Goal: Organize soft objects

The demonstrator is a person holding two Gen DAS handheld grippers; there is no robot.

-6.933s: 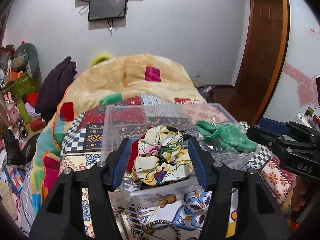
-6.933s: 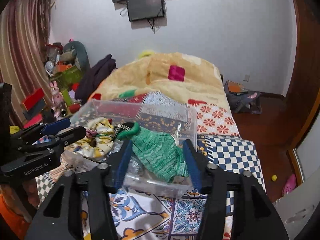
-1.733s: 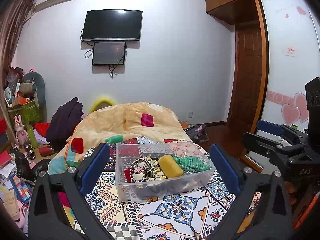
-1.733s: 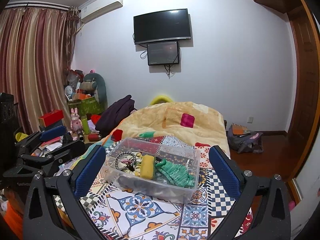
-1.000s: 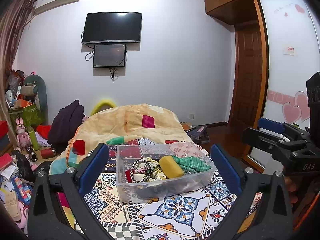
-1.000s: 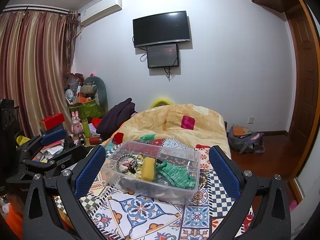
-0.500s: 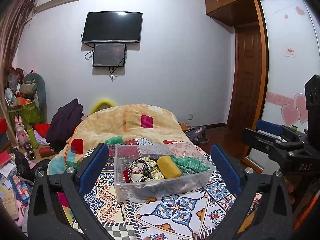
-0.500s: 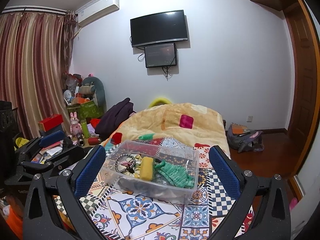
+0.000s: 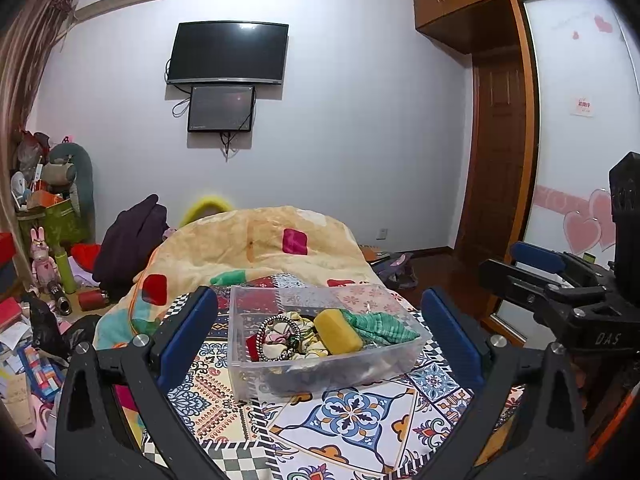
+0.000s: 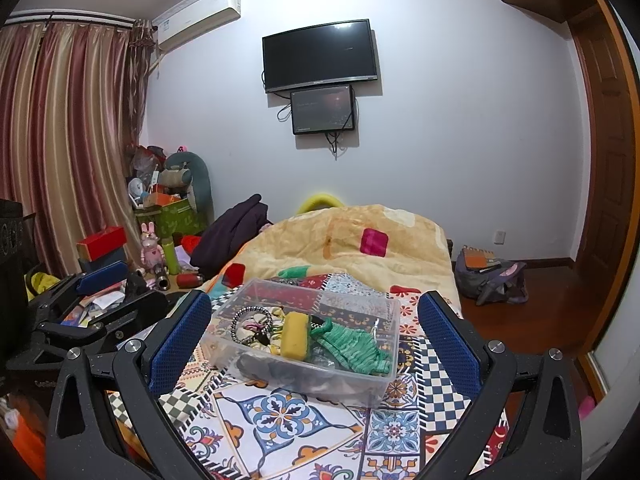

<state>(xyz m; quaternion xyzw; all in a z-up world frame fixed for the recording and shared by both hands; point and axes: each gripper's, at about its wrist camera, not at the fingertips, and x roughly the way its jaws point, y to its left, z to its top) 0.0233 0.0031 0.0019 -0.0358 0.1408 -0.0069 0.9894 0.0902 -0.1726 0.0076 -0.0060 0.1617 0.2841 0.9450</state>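
Observation:
A clear plastic bin [image 9: 256, 364] [image 10: 384, 316] rests on the patterned bedspread. Inside lie a yellow sponge [image 9: 337, 330] [image 10: 295, 335], a green knitted cloth [image 9: 380, 326] [image 10: 354, 344], a black-and-white braided ring [image 9: 280, 338] [image 10: 250, 324] and a floral scrunchie [image 9: 278, 338]. My left gripper [image 9: 320, 330] is held back from the bin, open and empty. My right gripper [image 10: 316, 334] is also open and empty, well short of the bin. Each gripper appears at the edge of the other's view.
A yellow quilt [image 9: 256, 240] is heaped beyond the bin. Dark clothing [image 10: 236, 232] lies at the bed's left. Boxes, toys and bottles crowd the left floor [image 10: 160, 248]. A bag [image 10: 492, 280] sits on the wooden floor to the right. A TV [image 10: 320, 54] hangs on the wall.
Since 6.9 s ago both grippers let go of the scrunchie and the green cloth, opened wide and pulled back from the bin. Over the last second the views barely shift.

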